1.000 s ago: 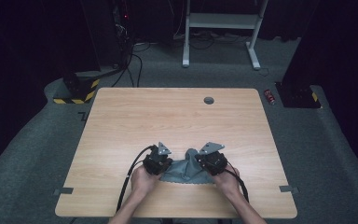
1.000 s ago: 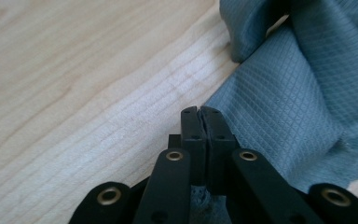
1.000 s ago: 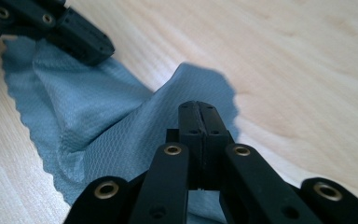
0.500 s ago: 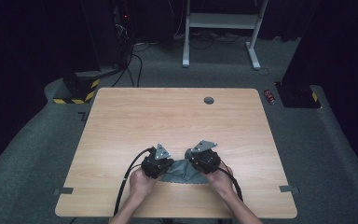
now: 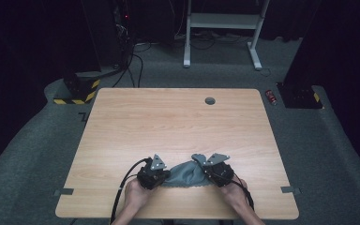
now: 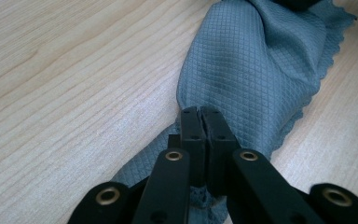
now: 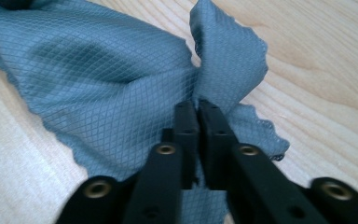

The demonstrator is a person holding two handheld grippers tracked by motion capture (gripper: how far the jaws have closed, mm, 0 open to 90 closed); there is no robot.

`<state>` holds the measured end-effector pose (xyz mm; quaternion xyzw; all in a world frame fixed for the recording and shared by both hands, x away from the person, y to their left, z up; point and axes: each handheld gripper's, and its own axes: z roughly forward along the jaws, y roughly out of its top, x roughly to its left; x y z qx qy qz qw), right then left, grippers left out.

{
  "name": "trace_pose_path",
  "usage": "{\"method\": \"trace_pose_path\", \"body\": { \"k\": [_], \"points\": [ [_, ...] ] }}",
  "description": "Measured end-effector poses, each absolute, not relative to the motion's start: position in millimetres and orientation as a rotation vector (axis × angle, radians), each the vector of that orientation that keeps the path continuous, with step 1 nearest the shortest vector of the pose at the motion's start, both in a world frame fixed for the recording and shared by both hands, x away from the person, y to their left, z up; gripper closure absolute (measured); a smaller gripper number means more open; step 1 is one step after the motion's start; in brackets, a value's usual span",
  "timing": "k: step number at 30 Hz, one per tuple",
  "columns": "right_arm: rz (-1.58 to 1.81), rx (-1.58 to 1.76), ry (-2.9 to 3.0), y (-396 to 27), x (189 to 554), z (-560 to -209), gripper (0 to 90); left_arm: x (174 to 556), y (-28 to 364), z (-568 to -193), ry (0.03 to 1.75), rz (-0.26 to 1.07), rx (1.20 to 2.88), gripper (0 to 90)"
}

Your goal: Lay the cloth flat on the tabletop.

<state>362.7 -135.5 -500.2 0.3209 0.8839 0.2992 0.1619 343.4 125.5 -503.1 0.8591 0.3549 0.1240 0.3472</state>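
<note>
A grey-blue cloth (image 5: 187, 172) with a diamond weave lies bunched near the front edge of the wooden table (image 5: 168, 122), stretched between my two grippers. My left gripper (image 5: 165, 177) holds its left end; in the left gripper view the jaws (image 6: 199, 112) are pressed together on a fold of the cloth (image 6: 251, 60). My right gripper (image 5: 206, 171) is at the right end. Its jaws (image 7: 196, 106) have just been opening a little, with a slim gap between them. A gathered fold of the cloth (image 7: 107, 60) still sits pinched at their tips.
A round cable hole (image 5: 210, 101) sits near the table's far edge. Tape strips (image 5: 63, 191) (image 5: 288, 189) mark the floor at both front corners. A white desk frame (image 5: 220, 18), cables and a yellow-black striped base (image 5: 77, 89) stand beyond the table.
Both hands have drawn back toward the front edge. The right gripper has shifted to the right, so the cloth now spans wider between the two grippers.
</note>
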Motion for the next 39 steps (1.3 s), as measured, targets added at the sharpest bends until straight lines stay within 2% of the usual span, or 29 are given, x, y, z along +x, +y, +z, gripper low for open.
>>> {"method": "trace_pose_path", "body": {
  "k": [1, 2, 4, 8, 10, 11, 12, 13, 15, 18, 21, 26, 33, 35, 37, 39],
  "points": [
    [0.881, 0.923, 2.497, -134, 363, -495, 70.2, 347, 125, -500, 0.939, 0.328, 2.204, 81.4],
    [0.881, 0.923, 2.497, -134, 363, -495, 70.2, 347, 125, -500, 0.939, 0.328, 2.204, 78.2],
    [0.918, 0.918, 2.448, -131, 367, -484, 63.9, 355, 118, -497, 0.954, 0.354, 2.191, 73.1],
    [0.92, 0.921, 2.436, -121, 378, -477, 62.2, 367, 103, -498, 0.962, 0.362, 2.213, 67.9],
    [0.905, 0.921, 2.443, -118, 381, -478, 64.3, 370, 99, -499, 0.96, 0.359, 2.221, 67.6],
    [0.865, 0.919, 2.464, -114, 387, -482, 74.1, 375, 94, -503, 0.971, 0.341, 2.227, 67.8],
    [0.865, 0.919, 2.464, -114, 387, -482, 74.1, 375, 94, -503, 0.971, 0.341, 2.227, 69.2],
    [0.844, 0.912, 2.476, -112, 391, -486, 83.7, 379, 92, -508, 0.978, 0.315, 2.239, 71.6],
    [0.83, 0.909, 2.477, -112, 391, -487, 88.3, 380, 91, -509, 0.971, 0.299, 2.241, 75.8],
    [0.84, 0.912, 2.466, -114, 391, -485, 88.8, 380, 91, -508, 0.957, 0.31, 2.258, 86.7],
    [0.87, 0.912, 2.436, -122, 389, -478, 88.9, 378, 90, -504, 0.917, 0.345, 2.282, 89.1],
    [0.917, 0.918, 2.395, -132, 385, -470, 88.8, 374, 96, -493, 0.906, 0.373, 2.238, 89.8],
    [0.971, 0.968, 2.338, -154, 378, -463, 88.9, 361, 127, -471, 0.927, 0.452, 2.129, 89.8],
    [0.961, 0.988, 2.356, -158, 376, -470, 88.9, 358, 130, -472, 0.933, 0.451, 2.133, 89.8],
    [0.945, 1.009, 2.407, -160, 375, -481, 88.8, 354, 134, -483, 0.945, 0.373, 2.175, 89.6],
    [0.897, 1.019, 2.458, -157, 375, -493, 87.3, 353, 130, -492, 0.948, 0.355, 2.228, 89.1]
  ]
}}
